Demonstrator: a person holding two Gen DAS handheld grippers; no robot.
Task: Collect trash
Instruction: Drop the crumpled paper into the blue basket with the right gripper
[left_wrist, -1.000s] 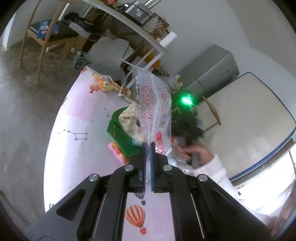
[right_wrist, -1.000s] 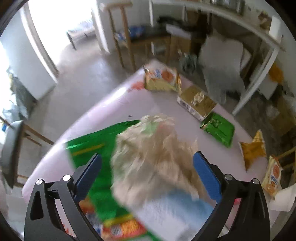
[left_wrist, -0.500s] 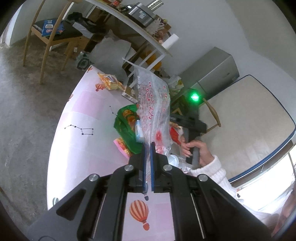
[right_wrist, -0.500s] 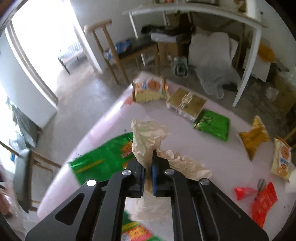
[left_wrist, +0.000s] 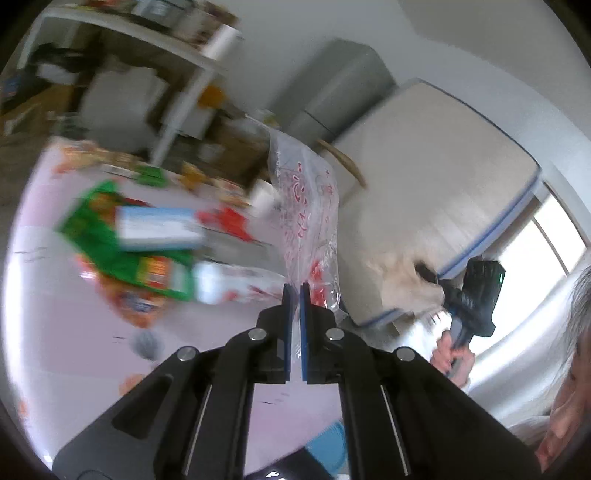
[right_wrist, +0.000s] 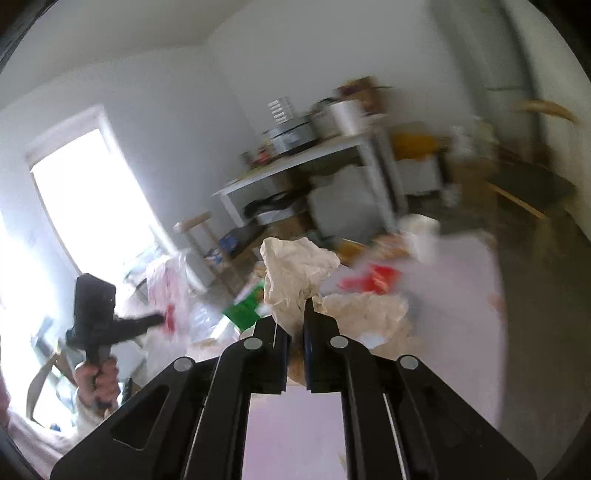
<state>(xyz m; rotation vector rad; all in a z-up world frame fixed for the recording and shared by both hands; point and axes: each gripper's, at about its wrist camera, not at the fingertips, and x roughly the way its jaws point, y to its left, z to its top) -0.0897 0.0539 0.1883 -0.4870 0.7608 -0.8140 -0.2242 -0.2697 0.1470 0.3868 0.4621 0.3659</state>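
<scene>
Clamping crumpled paper (right_wrist: 295, 273) — right gripper (right_wrist: 296, 314)

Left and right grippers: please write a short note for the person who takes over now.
Left gripper: shut on the clear plastic bag, held up above the pink table.
Right gripper: shut on the crumpled beige paper, lifted off the table.
Done: the paper is picked up.
Left: put the paper into the bag, then collect the green wrapper, the red wrappers and the other packets left on the table.
</scene>
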